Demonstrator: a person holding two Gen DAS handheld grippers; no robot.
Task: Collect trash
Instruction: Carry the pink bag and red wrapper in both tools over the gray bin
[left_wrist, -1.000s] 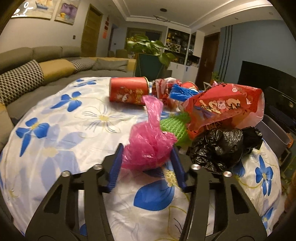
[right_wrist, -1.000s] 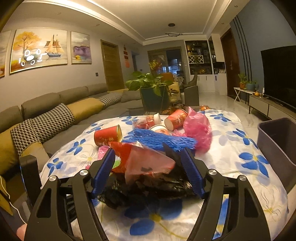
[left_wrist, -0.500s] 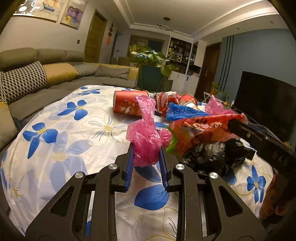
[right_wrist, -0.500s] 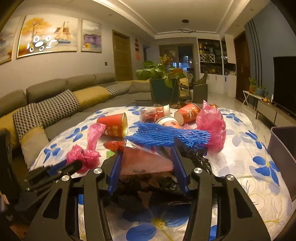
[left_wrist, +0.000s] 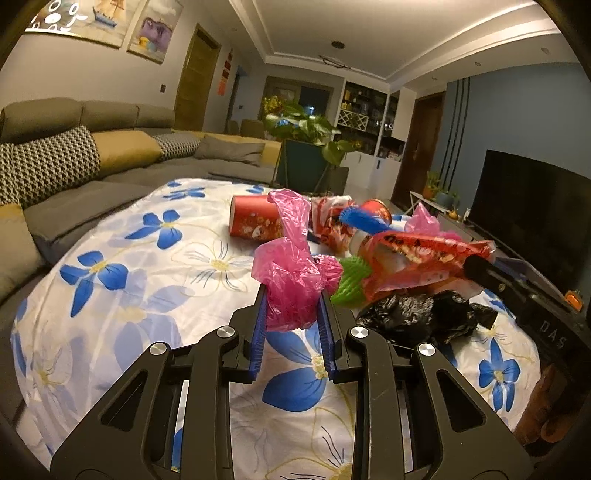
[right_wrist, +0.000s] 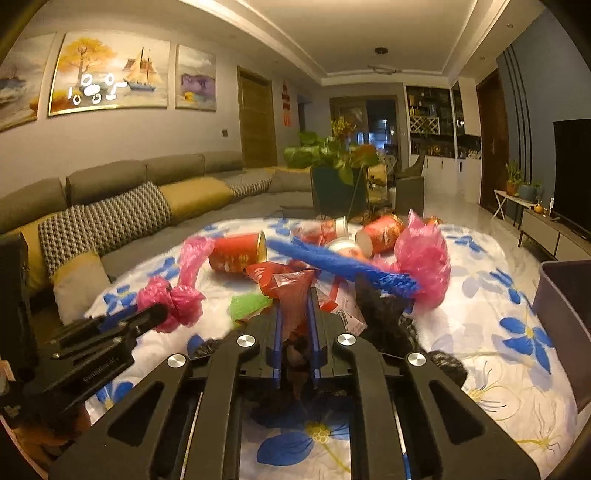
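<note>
- Left wrist view showed the left gripper (left_wrist: 291, 306) pinching a crumpled pink plastic bag (left_wrist: 291, 273) between its blue pads, the bag lifted clear of the flowered tablecloth (left_wrist: 122, 295).
- Right wrist view showed the right gripper (right_wrist: 295, 317) pressed onto a red snack wrapper (right_wrist: 291, 288), its pads nearly together around the plastic.
- A black plastic bag (left_wrist: 421, 321) lay crumpled just beside that wrapper, toward the table's right edge; whether the right gripper caught some of it too was hard to tell.
- A green mesh piece (left_wrist: 351, 284) sat between the pink bag and the black one.
- Toward the far edge, a red paper cup (left_wrist: 255, 221) lay on its side, its mouth open and nothing visible in it.
- A blue foam net (right_wrist: 343, 266) rested across the heap, beside a second pink bag (right_wrist: 424, 262) and two more tipped cups (right_wrist: 380, 232).
- A dark grey bin (right_wrist: 565, 317) stood at the table's right edge; its inside was not visible.
</note>
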